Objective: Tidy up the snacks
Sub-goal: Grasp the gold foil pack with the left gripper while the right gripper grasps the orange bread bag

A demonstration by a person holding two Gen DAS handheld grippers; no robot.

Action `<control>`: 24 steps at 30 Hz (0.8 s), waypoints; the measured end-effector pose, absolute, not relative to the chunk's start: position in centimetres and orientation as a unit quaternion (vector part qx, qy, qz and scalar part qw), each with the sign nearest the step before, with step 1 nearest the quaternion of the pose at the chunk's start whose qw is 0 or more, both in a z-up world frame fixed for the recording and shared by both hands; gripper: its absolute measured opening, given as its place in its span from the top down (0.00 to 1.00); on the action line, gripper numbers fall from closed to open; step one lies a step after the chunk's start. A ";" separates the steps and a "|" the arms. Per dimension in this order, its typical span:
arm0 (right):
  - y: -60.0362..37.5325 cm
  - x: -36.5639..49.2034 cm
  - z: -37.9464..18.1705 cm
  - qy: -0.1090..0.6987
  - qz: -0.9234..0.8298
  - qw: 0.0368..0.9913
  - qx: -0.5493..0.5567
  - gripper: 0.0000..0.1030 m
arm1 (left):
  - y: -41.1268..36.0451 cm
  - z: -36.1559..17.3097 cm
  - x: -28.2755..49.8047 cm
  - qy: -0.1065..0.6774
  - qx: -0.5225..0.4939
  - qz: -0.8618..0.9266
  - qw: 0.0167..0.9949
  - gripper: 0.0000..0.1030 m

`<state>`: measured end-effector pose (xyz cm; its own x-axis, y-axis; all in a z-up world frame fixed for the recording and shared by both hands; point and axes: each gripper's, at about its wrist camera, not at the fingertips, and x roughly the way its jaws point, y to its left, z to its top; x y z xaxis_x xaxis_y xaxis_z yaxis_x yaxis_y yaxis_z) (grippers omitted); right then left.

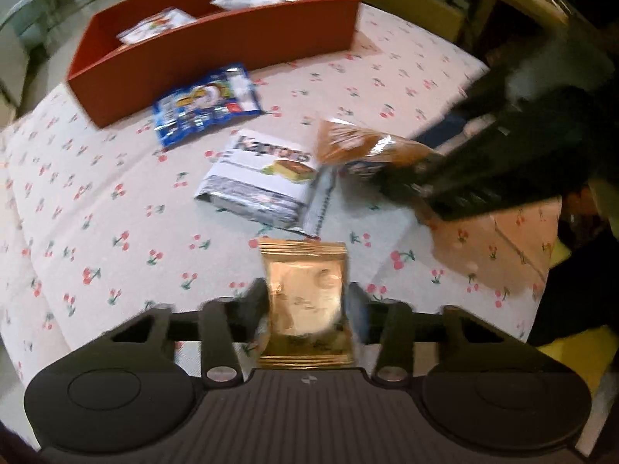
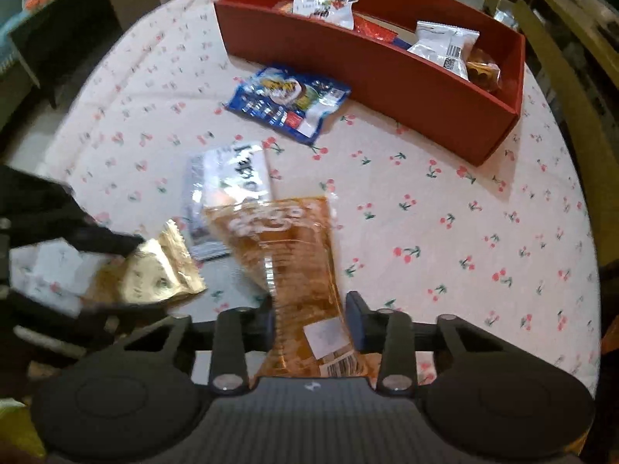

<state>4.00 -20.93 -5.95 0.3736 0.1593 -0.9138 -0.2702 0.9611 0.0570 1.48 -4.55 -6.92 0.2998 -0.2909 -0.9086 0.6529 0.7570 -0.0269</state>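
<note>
- Left gripper (image 1: 305, 301): jaws clamped on the gold packet (image 1: 303, 294).
- Right gripper (image 2: 311, 313): jaws around the orange bag (image 2: 294, 255), which sits between them; full grip unclear.
- Blue packet (image 2: 288, 102) and white pack (image 2: 228, 189) lie on the worktop (image 2: 445, 232).
- Red box (image 2: 371, 77) already holds several snacks; four remain.

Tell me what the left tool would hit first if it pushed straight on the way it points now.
Probably the white snack pack. The left tool, shut on the gold packet, points down at the cherry-print tablecloth, and that pack lies just ahead of the packet's far edge. Depth is uncertain, so bare cloth could come first.
</note>
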 end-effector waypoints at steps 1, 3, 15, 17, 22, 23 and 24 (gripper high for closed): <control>-21.0 3.8 -5.7 0.541 0.130 0.830 -0.044 0.48 | -4.1 -6.8 1.7 0.516 0.161 -0.297 0.787 0.55; -21.2 3.4 -5.1 0.534 0.125 0.835 -0.031 0.55 | -3.7 -6.5 1.7 0.515 0.151 -0.287 0.794 0.55; -22.5 1.7 -2.6 0.494 0.119 0.861 0.026 0.57 | -3.2 -3.9 1.3 0.487 0.106 -0.284 0.819 0.55; -22.5 1.7 -2.0 0.485 0.117 0.866 0.031 0.57 | -3.1 -3.5 1.7 0.481 0.097 -0.281 0.825 0.55; -22.8 2.5 -1.2 0.472 0.111 0.874 0.038 0.57 | -2.8 -2.3 3.2 0.469 0.076 -0.273 0.837 0.55; -22.9 2.6 -1.0 0.469 0.110 0.875 0.040 0.57 | -2.8 -2.1 3.6 0.465 0.073 -0.271 0.840 0.55; -23.0 2.7 -0.9 0.466 0.109 0.877 0.042 0.57 | -2.8 -1.9 3.9 0.462 0.070 -0.270 0.842 0.55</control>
<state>2.73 -22.96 -0.86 0.5416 0.2307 -0.8084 -0.1517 0.9726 0.1759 3.86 -2.80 -1.86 0.4264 -0.3897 -0.8163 0.5196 0.8442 -0.1316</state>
